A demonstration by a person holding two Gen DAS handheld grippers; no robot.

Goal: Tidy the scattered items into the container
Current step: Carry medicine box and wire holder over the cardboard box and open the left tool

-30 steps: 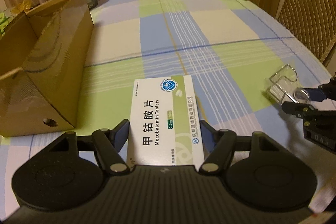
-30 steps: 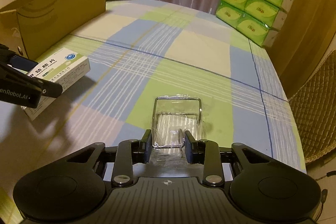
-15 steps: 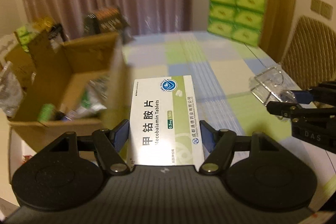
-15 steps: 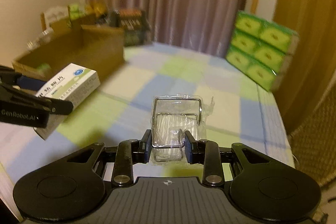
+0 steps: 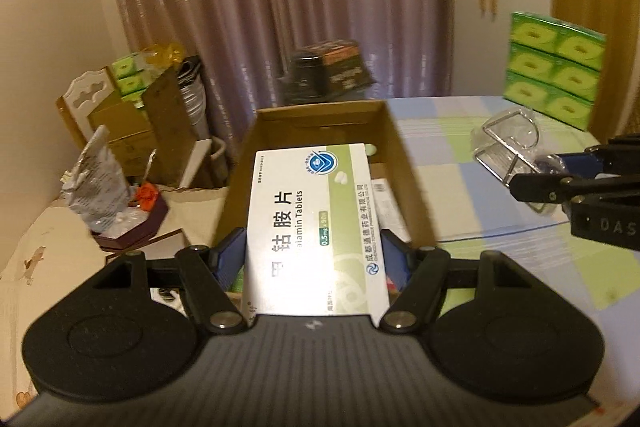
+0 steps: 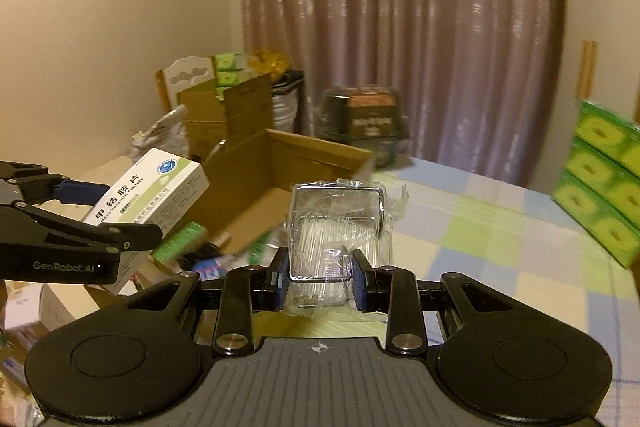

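Note:
My left gripper [image 5: 314,253] is shut on a white and green box of Mecobalamin tablets [image 5: 316,223], held in the air over the open cardboard box [image 5: 404,163]. In the right wrist view the same tablet box [image 6: 154,193] hangs at the left over the cardboard box [image 6: 320,151], which holds several small items. My right gripper [image 6: 320,279] is shut on a clear plastic packet with a metal wire frame [image 6: 336,223], raised just right of the cardboard box. From the left wrist view that packet [image 5: 508,143] shows at the right.
A checked tablecloth [image 6: 500,239] covers the table. Stacked green tissue packs [image 6: 604,183] stand at the far right, a dark container [image 6: 364,119] behind the box. Cartons, a chair back and bags [image 5: 132,131] crowd the left, with curtains behind.
Both grippers have risen off the table and swung left with their loads. The tablet box has gone from beside the cardboard box to above its opening, and the wire-frame packet has left the tablecloth.

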